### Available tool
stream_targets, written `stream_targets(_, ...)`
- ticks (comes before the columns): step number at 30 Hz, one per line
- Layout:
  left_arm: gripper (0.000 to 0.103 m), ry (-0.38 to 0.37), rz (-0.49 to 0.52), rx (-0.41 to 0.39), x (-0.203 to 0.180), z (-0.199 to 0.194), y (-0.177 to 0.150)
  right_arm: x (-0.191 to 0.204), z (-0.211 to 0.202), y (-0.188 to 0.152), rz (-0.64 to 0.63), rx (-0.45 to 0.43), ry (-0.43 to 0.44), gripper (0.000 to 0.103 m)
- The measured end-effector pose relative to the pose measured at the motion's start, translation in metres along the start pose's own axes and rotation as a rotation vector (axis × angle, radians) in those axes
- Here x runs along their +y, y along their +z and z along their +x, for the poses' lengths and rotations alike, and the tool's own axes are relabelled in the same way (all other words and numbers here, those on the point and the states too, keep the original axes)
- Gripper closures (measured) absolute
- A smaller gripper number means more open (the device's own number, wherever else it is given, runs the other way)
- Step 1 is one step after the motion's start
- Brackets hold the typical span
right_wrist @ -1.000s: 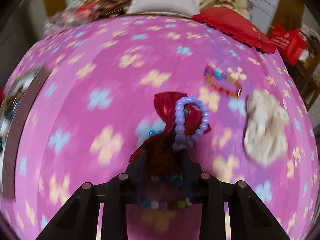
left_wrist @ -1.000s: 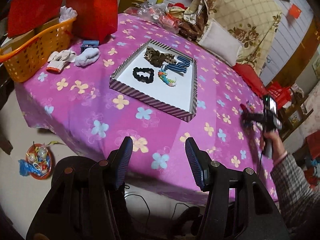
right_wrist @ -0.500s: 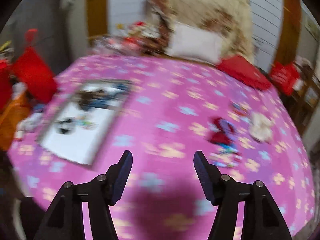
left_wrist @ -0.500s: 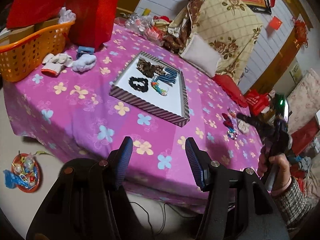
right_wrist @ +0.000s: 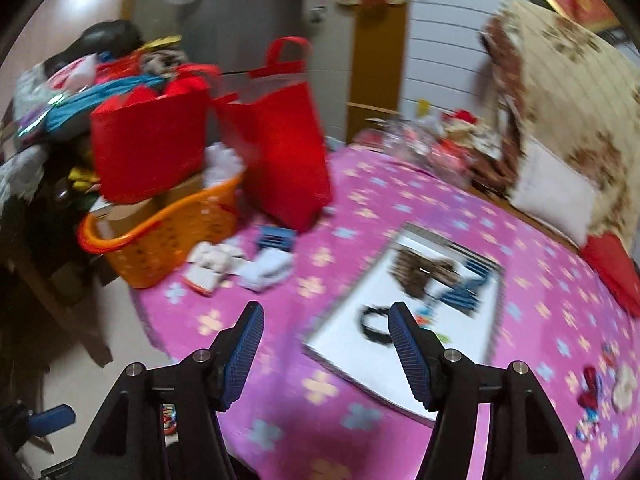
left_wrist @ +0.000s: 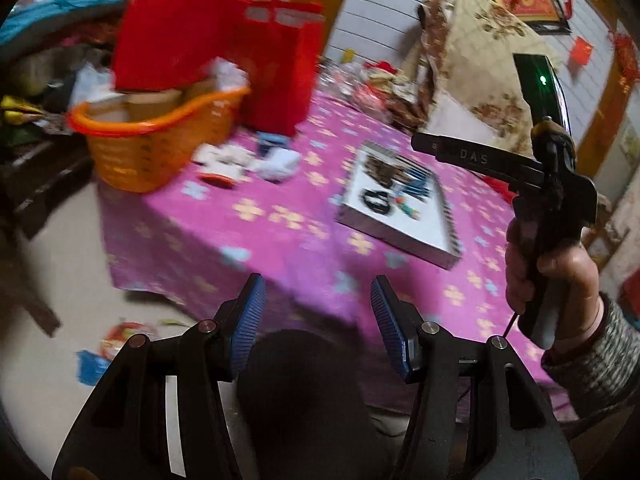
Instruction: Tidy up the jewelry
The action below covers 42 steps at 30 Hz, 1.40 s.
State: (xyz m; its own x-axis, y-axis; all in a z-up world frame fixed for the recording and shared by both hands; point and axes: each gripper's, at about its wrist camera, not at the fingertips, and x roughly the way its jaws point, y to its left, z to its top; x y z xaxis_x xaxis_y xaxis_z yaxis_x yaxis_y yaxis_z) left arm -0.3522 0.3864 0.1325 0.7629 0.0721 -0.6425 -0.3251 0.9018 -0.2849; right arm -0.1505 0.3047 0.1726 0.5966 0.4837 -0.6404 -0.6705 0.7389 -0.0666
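A striped-rim tray [right_wrist: 404, 394] with a white floor lies on the pink flowered cloth; it shows in the left wrist view too [left_wrist: 394, 240]. In it lie a black ring [right_wrist: 374, 326], a brown patterned piece [right_wrist: 424, 274], a blue striped piece [right_wrist: 468, 294] and a small colourful bracelet [left_wrist: 408, 208]. A red pouch with beads [right_wrist: 588, 392] and a pale item [right_wrist: 624, 390] lie on the cloth at far right. My left gripper [left_wrist: 318, 320] is open and empty, off the table's near edge. My right gripper [right_wrist: 326, 346] is open and empty above the tray's near corner.
An orange basket [right_wrist: 160, 236] and red bags [right_wrist: 280, 160] stand at the table's left end, with white socks [right_wrist: 224, 264] and a blue clip [right_wrist: 274, 238] beside them. Pillows [right_wrist: 560, 120] lean at the back right. Litter lies on the floor [left_wrist: 120, 340].
The right gripper let go of the red pouch with beads, opened, and pulled back and left toward the tray. Both grippers have swung left and drawn away from the table.
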Motion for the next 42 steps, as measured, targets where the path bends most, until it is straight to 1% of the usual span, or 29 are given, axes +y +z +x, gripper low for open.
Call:
stream_targets(1,0.049,0.032,-0.018,-0.008,0.01,-0.004,0.0,0.006,0.004,0.003,-0.009,0.005,0.009,0.041)
stream_targets(4,0.048,0.078,-0.056,-0.012,0.031,-0.01,-0.002,0.022,0.015,0.01,-0.021,0.023,0.033,0.041)
stream_targets(7,0.049,0.099,-0.102,-0.011,0.05,-0.01,-0.003,0.026,0.019,0.008,-0.033,0.037,0.017,0.041)
stream_targets(11,0.048,0.082,-0.125,0.0,0.055,-0.002,0.0,0.013,0.017,0.001,-0.027,0.062,-0.041,0.041)
stream_targets(14,0.048,0.074,-0.094,-0.005,0.046,-0.002,0.001,-0.006,0.013,-0.003,0.016,0.076,-0.077,0.041)
stream_targets(16,0.048,0.069,-0.077,-0.004,0.04,-0.001,-0.001,-0.016,0.011,-0.006,0.048,0.084,-0.085,0.041)
stream_targets(20,0.048,0.048,-0.06,0.027,0.03,0.009,0.0,-0.036,-0.006,-0.016,0.088,0.087,-0.109,0.041)
stream_targets(22,0.048,0.026,-0.026,0.019,0.02,0.012,0.004,-0.049,-0.028,-0.027,0.103,0.062,-0.147,0.041)
stream_targets(25,0.048,-0.001,0.043,0.021,-0.005,0.024,0.014,-0.08,-0.064,-0.048,0.153,0.057,-0.216,0.04)
stream_targets(27,0.048,-0.052,0.07,0.033,-0.024,0.032,0.018,-0.097,-0.086,-0.06,0.202,0.04,-0.234,0.038)
stream_targets(29,0.048,-0.091,0.086,0.053,-0.042,0.043,0.022,-0.117,-0.108,-0.078,0.25,0.021,-0.257,0.031)
stream_targets(32,0.048,-0.128,0.11,0.088,-0.081,0.072,0.032,-0.143,-0.122,-0.098,0.251,0.027,-0.311,0.031)
stream_targets(34,0.048,-0.145,0.103,0.102,-0.111,0.099,0.042,-0.171,-0.121,-0.107,0.246,0.031,-0.364,0.031)
stream_targets(35,0.048,-0.154,0.097,0.102,-0.123,0.111,0.046,-0.181,-0.119,-0.108,0.249,0.031,-0.375,0.031)
stream_targets(37,0.046,-0.158,0.082,0.074,-0.151,0.144,0.056,-0.219,-0.101,-0.111,0.275,0.033,-0.394,0.031)
stream_targets(40,0.045,-0.095,0.066,-0.001,-0.182,0.198,0.064,-0.272,-0.06,-0.108,0.306,0.034,-0.401,0.031)
stream_targets(42,0.045,-0.06,0.039,-0.034,-0.191,0.225,0.064,-0.301,-0.031,-0.1,0.313,0.045,-0.382,0.031)
